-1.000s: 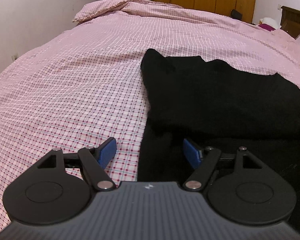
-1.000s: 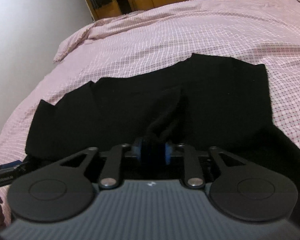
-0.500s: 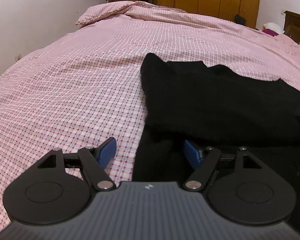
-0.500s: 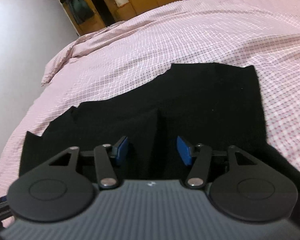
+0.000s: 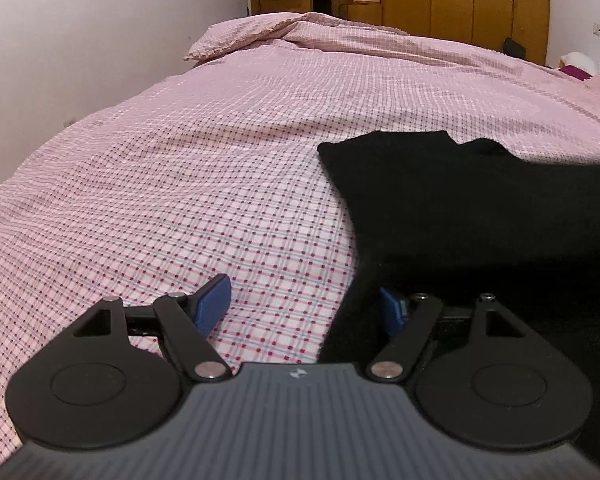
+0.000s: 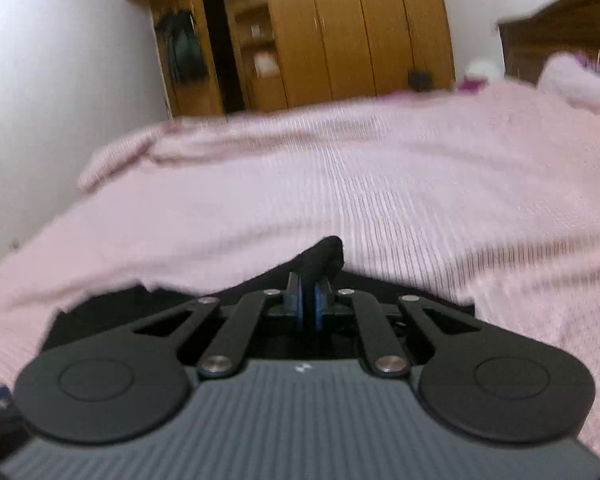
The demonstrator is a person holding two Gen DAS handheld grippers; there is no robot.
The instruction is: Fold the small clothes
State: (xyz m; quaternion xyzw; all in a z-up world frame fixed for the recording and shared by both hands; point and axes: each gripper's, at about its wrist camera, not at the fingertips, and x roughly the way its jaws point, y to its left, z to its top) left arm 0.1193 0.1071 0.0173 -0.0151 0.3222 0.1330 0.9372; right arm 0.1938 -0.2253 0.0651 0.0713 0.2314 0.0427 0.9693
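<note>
A black garment (image 5: 480, 208) lies on the pink checked bedspread (image 5: 220, 152), filling the right half of the left wrist view. My left gripper (image 5: 304, 312) is open and low over the garment's near left edge; its right finger is over the black cloth, its left finger over bare bedspread. In the blurred right wrist view, my right gripper (image 6: 308, 304) is shut on a bunched fold of the black garment (image 6: 324, 256), which sticks up between the blue pads. The rest of the garment hangs dark under the gripper.
A white wall (image 5: 80, 40) runs along the bed's left side. Wooden wardrobes (image 5: 460, 0) stand beyond the far end of the bed. A dark wooden headboard (image 6: 560, 36) and a pillow (image 6: 576, 80) are at the right.
My right gripper opened half a second ago, then shut again on a fold of the garment and tilted up, away from the bed. The left gripper stayed open and shifted slightly left.
</note>
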